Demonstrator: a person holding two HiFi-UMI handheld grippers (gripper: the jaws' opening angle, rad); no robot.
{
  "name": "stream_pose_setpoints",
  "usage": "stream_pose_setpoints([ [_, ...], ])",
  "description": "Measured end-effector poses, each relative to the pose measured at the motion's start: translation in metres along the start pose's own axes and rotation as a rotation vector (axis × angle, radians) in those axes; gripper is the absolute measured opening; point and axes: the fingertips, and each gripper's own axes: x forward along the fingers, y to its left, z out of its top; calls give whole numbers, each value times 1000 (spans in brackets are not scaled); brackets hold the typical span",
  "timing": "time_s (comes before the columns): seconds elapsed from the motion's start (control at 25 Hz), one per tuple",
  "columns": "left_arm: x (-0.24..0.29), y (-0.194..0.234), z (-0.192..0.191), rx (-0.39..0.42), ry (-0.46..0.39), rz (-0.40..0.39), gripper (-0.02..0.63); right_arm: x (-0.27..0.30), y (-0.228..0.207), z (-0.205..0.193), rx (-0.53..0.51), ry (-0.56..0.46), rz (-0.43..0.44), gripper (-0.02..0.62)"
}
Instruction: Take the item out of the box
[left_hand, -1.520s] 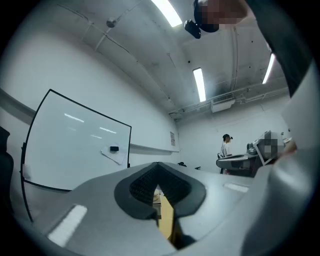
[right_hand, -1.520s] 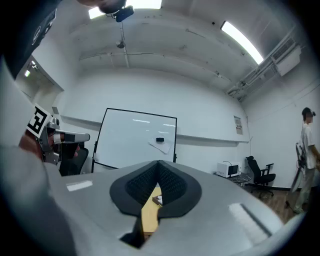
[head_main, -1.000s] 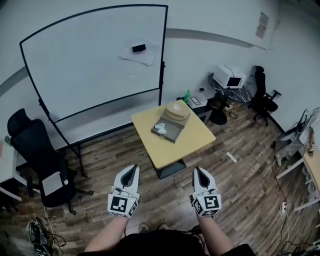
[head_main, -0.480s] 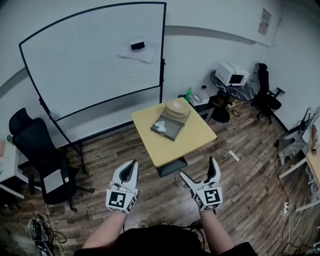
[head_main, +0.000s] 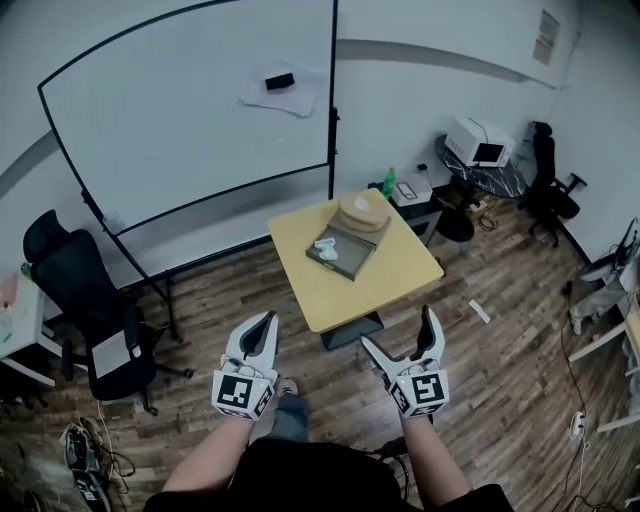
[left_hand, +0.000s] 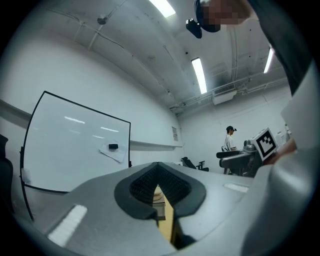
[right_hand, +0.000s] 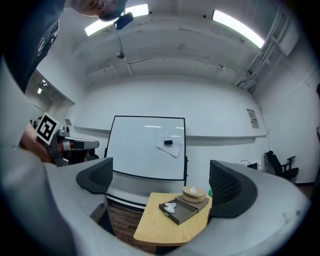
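The person is standing on the wooden floor (head_main: 200, 300), holding both grippers low and well apart from the yellow worktop (head_main: 340, 292) ahead. The left gripper (head_main: 263, 324) is pointing forward with its jaws pressed together and nothing between them. The right gripper (head_main: 397, 330) is spreading its jaws wide and is carrying nothing; in its own view the worktop is showing through the gap.

A dark, shallow box (head_main: 358, 263) is sitting open on the worktop, and the small white item (head_main: 327, 246) is lying inside it, towards the left. A round tan object (head_main: 362, 210) is resting just behind the box.

Each gripper's cube is showing a black-and-white square marker. A poster (head_main: 547, 37) on the far wall is too small to read. A black eraser (head_main: 280, 80) and a sheet of paper (head_main: 285, 99) are sticking to the whiteboard (head_main: 180, 140).
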Motion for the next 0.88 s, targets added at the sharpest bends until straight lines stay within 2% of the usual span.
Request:
stream_pose_setpoints([
  [0.32, 70, 40, -29, -21, -10, -14, 0, 67, -29, -23, 0, 33, -14, 600],
  [0.72, 232, 144, -79, -58, -2, -68, 0, 238, -79, -51, -8, 85, -39, 600],
  [0.88, 293, 183, -95, -54, 5, -114, 0, 303, -92, -67, -12, 145, -63, 600],
])
